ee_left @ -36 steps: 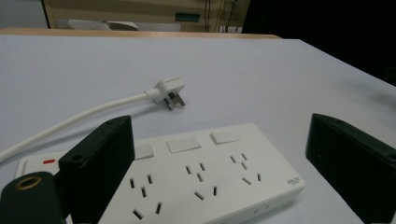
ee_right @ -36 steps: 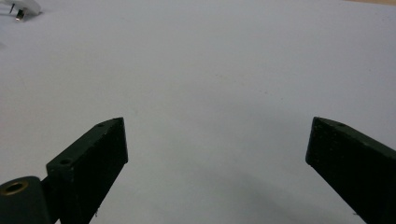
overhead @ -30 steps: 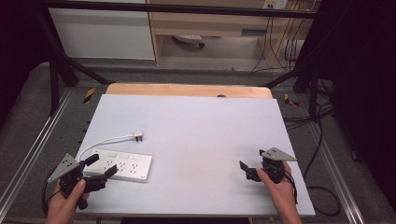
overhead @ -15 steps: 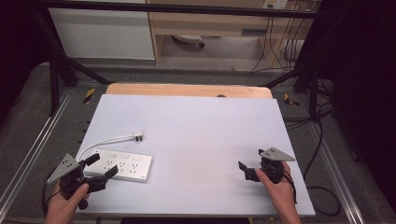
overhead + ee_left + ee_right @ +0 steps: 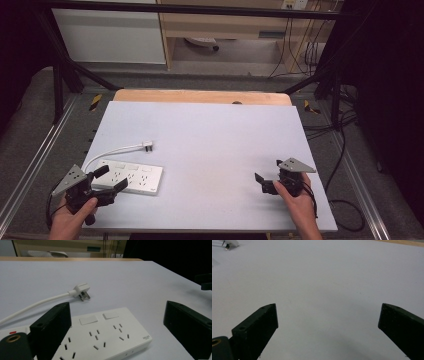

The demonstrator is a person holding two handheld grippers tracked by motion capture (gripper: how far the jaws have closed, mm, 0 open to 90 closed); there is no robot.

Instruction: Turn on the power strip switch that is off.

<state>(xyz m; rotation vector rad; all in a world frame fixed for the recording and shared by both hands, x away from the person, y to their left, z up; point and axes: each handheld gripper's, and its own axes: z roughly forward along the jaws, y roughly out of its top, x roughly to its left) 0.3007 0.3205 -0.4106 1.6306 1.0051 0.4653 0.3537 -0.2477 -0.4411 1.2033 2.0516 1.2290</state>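
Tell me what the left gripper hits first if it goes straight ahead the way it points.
Probably the power strip: the left gripper stands open with the strip right between and below its jaws. The plug lies farther on.

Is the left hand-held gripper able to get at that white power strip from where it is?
Probably yes: the left hand-held gripper hangs open right at the power strip, nothing between them.

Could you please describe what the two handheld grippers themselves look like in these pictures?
Both the left gripper and right gripper are black, with two blocky jaws that have small screw holes. Each carries a grey three-cornered plate on top and trails a dark cable. The hands are bare, with no sleeves in sight.
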